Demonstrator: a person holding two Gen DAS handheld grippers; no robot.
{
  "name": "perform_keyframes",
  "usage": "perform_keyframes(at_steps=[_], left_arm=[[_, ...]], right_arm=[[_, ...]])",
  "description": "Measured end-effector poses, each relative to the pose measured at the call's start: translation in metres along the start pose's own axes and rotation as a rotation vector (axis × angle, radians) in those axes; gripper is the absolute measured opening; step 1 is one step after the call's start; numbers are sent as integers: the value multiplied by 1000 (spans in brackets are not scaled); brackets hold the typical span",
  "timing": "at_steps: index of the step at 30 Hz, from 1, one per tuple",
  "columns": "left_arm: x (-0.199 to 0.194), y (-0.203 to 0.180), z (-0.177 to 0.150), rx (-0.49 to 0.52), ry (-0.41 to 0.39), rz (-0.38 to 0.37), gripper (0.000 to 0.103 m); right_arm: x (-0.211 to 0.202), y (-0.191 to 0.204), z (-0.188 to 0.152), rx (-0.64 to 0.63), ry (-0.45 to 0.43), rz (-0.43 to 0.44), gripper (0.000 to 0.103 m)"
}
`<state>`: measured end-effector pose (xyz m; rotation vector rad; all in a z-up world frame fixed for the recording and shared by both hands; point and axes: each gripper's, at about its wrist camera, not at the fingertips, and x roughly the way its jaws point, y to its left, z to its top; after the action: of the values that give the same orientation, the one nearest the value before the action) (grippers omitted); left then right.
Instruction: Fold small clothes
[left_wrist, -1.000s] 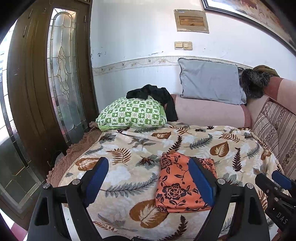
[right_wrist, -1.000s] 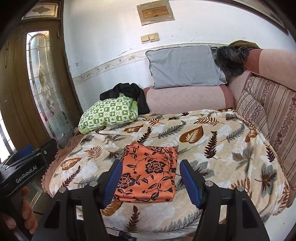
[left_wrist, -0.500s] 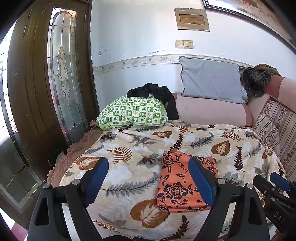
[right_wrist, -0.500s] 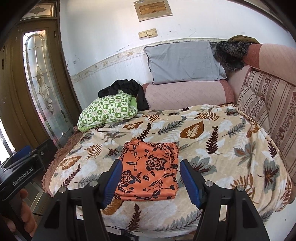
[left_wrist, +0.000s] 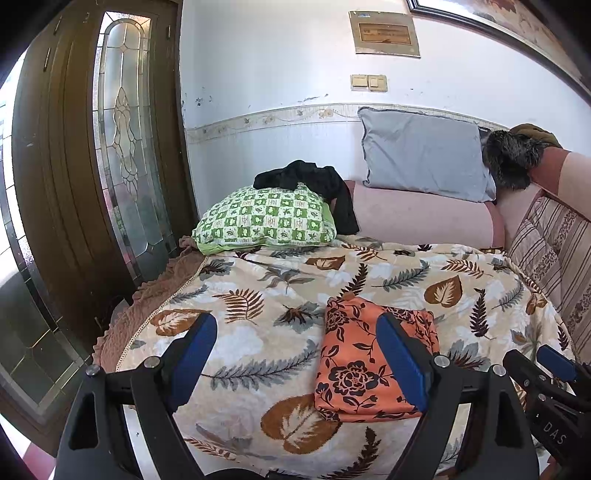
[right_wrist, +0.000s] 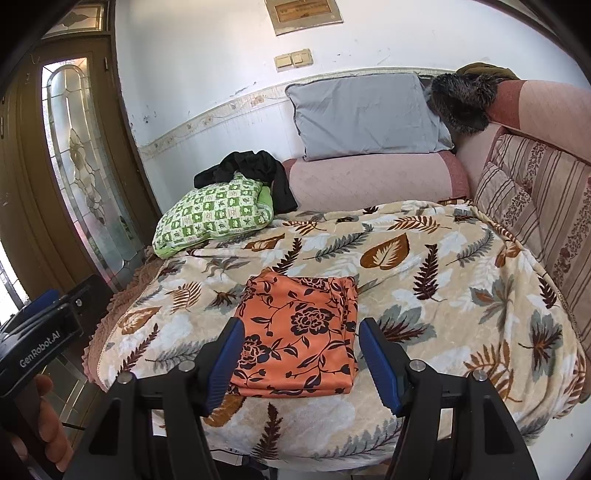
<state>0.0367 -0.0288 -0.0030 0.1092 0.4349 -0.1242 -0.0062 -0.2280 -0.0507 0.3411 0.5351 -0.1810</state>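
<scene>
Beige plush blanket with brown and grey leaf print (right_wrist: 443, 266) covers the sofa seat before you, running back to the pink upholstered sofa backrest (right_wrist: 373, 181); a grey square cushion (right_wrist: 365, 114) leans upright against the white wall above it; a green-and-white checked pillow (right_wrist: 214, 218) lies at the blanket's far left corner, with a black crumpled garment (right_wrist: 255, 170) draped over its back edge. Near the blanket's front edge lies the orange folded cloth with black flower print (right_wrist: 299, 332), flat and squared, touching neither tool. Your right gripper (right_wrist: 301, 365) hangs just in front of the cloth, its blue pads spread wide with nothing between them; your left gripper (left_wrist: 295, 358) hovers to the cloth's left, jaws likewise apart and empty, its right pad overlapping the cloth in the left wrist view; the cloth (left_wrist: 369, 362) there sits right of centre.
</scene>
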Motion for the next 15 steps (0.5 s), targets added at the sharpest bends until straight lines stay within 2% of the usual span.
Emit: perform_keyframes(at_steps=[15], left_arm=[[6, 3, -1, -1, 5, -3, 88]], right_arm=[[6, 1, -1, 8, 10, -5, 68]])
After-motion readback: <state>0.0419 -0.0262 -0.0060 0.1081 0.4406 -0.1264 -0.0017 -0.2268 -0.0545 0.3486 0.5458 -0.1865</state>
